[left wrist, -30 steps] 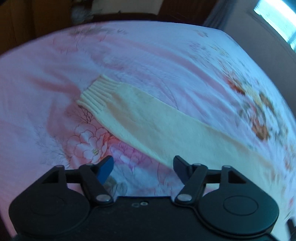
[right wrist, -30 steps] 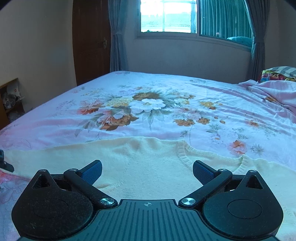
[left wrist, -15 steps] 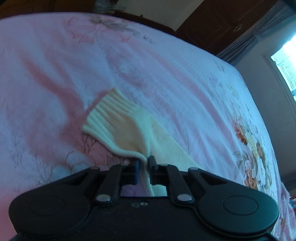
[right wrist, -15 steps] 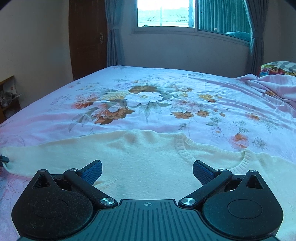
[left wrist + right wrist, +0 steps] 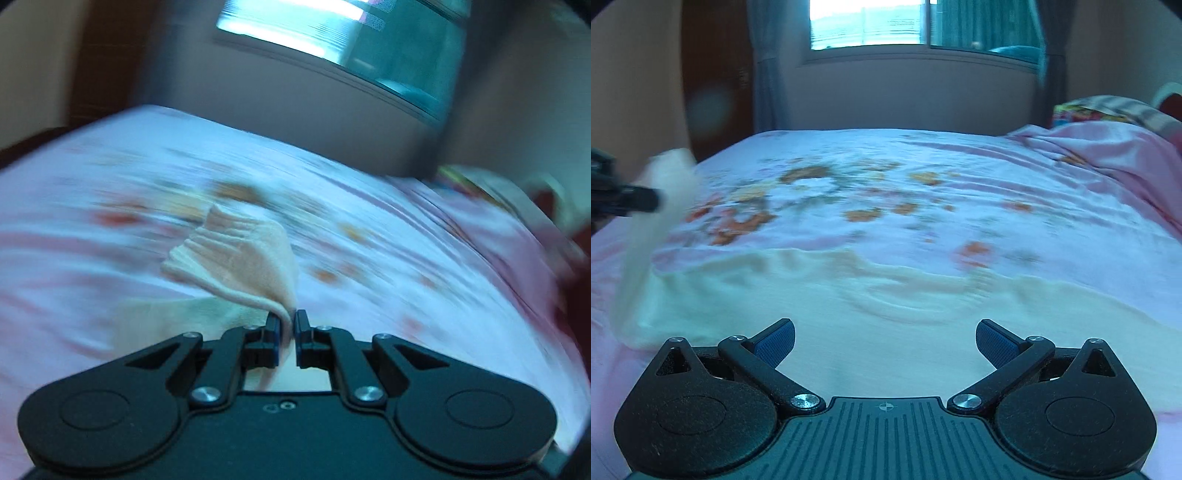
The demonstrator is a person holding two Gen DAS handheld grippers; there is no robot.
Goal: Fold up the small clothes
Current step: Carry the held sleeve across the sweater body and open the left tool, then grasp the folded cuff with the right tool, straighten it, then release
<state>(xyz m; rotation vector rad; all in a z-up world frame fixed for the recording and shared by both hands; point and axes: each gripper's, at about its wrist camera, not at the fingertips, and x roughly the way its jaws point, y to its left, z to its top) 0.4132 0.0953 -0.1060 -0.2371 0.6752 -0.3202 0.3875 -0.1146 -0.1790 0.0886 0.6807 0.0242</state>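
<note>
A cream knitted sweater [image 5: 871,317] lies flat on the floral bedsheet [image 5: 923,192], its neckline towards the window. My left gripper [image 5: 287,318] is shut on the sweater's sleeve [image 5: 240,258] and holds it lifted, the ribbed cuff standing up beyond the fingers. In the right wrist view the left gripper [image 5: 628,199] shows at the far left with the raised sleeve [image 5: 650,221] hanging from it. My right gripper [image 5: 884,338] is open and empty, low over the sweater's body. Both views are motion-blurred.
A crumpled pink blanket [image 5: 1108,162] and a colourful pillow [image 5: 1086,110] lie at the bed's right side. A window [image 5: 905,22] with curtains is on the far wall, a dark wooden door [image 5: 716,74] to its left.
My left gripper closed on the sleeve near the cuff, lifted it off the bed and swung round towards the window. The right gripper stayed open and moved slightly over the sweater's body.
</note>
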